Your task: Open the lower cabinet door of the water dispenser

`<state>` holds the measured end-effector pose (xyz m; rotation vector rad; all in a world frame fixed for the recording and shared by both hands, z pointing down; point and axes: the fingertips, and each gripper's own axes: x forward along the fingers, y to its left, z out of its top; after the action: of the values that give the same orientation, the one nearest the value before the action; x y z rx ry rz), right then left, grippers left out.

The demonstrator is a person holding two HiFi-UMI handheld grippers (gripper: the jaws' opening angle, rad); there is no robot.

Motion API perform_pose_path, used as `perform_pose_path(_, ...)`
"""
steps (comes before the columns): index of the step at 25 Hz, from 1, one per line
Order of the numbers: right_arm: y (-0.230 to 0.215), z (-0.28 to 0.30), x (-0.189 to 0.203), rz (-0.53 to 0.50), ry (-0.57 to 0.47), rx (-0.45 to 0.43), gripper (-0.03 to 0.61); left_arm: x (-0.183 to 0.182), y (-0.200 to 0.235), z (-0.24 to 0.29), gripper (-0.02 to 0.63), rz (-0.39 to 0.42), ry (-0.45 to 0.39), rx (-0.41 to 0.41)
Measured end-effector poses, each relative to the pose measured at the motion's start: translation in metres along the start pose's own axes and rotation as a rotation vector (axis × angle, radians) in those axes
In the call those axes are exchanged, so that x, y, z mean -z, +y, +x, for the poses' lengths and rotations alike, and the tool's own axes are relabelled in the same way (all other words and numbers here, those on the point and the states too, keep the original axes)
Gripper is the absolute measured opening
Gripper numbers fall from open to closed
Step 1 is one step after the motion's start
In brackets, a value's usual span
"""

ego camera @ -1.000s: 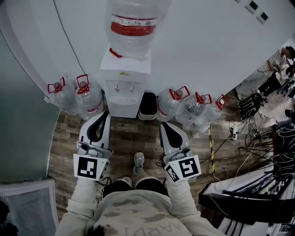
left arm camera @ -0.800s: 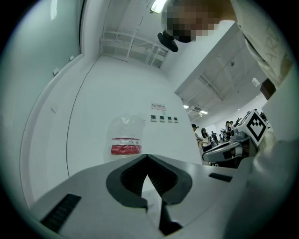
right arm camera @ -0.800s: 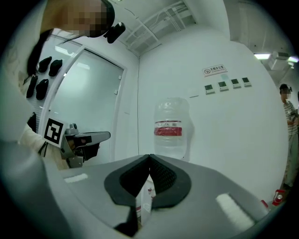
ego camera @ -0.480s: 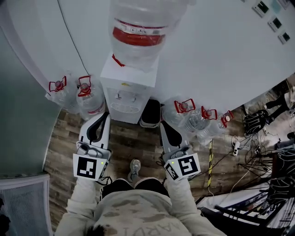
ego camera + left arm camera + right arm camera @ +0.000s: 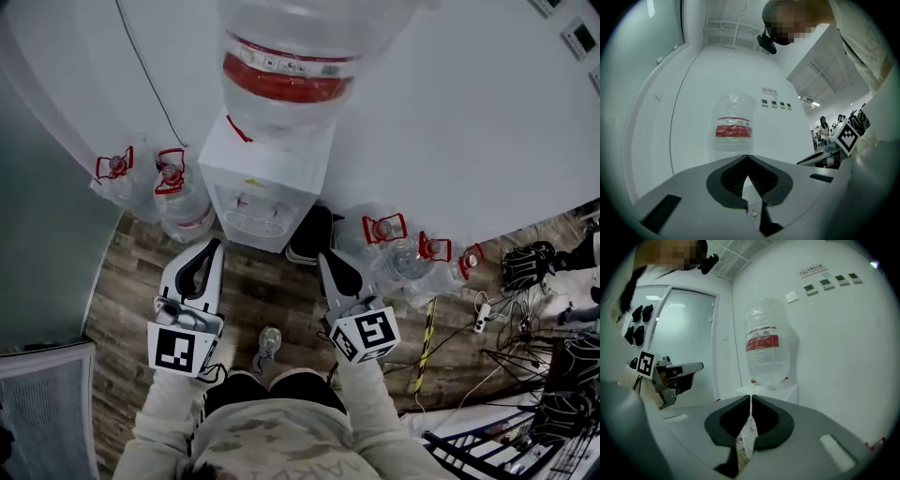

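The white water dispenser (image 5: 255,178) stands against the wall with a big clear bottle (image 5: 291,56) on top. Its tap panel (image 5: 249,212) faces me; the lower cabinet door is hidden below it from this steep angle. My left gripper (image 5: 214,246) is shut and empty, a short way in front of the dispenser's left side. My right gripper (image 5: 322,257) is also shut and empty, off the dispenser's right front corner. In the left gripper view the closed gripper (image 5: 747,157) points at the bottle (image 5: 734,129). In the right gripper view the closed gripper (image 5: 751,397) points at the dispenser top (image 5: 776,390).
Spare water jugs stand left (image 5: 178,197) and right (image 5: 403,251) of the dispenser, with a black bin (image 5: 307,234) beside it. Cables and a power strip (image 5: 483,317) lie at the right, near a yellow-black floor strip (image 5: 424,339). A glass wall (image 5: 37,225) runs along the left.
Both grippers and the person have moved forward toward the dispenser, which now looks larger and closer. Both grippers stay shut.
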<state>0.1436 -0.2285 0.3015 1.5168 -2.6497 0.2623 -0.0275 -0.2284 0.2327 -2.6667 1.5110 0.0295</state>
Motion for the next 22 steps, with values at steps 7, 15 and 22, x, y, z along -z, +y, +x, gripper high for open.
perform_pose_path(7, -0.024, 0.036, 0.058, 0.063, 0.095, -0.018, 0.038, 0.038, 0.002, 0.019, 0.003, -0.035, 0.073, -0.005)
perform_pose_path(15, -0.036, 0.060, 0.135, 0.130, 0.207, -0.031, 0.112, 0.078, -0.003, 0.029, 0.003, -0.058, 0.117, 0.015)
perform_pose_path(22, -0.050, 0.075, 0.197, 0.165, 0.278, -0.032, 0.150, 0.113, -0.007, 0.031, 0.003, -0.070, 0.128, 0.023)
